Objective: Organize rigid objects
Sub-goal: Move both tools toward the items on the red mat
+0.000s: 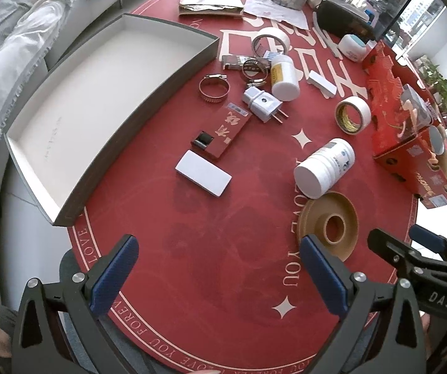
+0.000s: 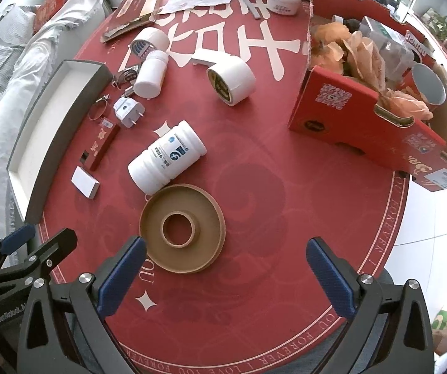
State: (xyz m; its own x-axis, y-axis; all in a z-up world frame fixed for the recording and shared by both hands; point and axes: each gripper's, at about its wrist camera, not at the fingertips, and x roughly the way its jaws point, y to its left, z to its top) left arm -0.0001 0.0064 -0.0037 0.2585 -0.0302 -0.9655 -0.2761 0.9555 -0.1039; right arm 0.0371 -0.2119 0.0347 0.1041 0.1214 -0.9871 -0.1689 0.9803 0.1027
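Left wrist view showed the left gripper [image 1: 220, 274] hovering low over the near edge of the round red desk [image 1: 223, 233], its blue-padded fingers [image 1: 115, 275] spread wide with nothing between them. The right gripper [image 2: 226, 277] hung just beside it, likewise spread and empty, and each one showed at the edge of the other's view.

The likely destination, a shallow grey tray [image 1: 148, 115] with a white floor, lay empty along the desk's left edge, within easy reach of the left gripper. None of the rigid objects had been put in it yet, so the sorting looked not yet begun.

The loose pieces lay scattered between the tray and a red carton [image 2: 363, 115]:
- a flat white box [image 1: 203, 173] nearest the left fingers;
- a red box [image 1: 226, 131] just beyond it;
- a white plug adapter [image 1: 262, 103] and a metal hose clamp [image 1: 214, 88] further back;
- a large white bottle [image 2: 165, 162] on its side, its cap close against a tan disc [image 2: 182, 229];
- a tape roll [image 2: 232, 79], well apart from the tray.

The tan disc sat directly ahead of the right fingers, probably the easiest first pick on that side.
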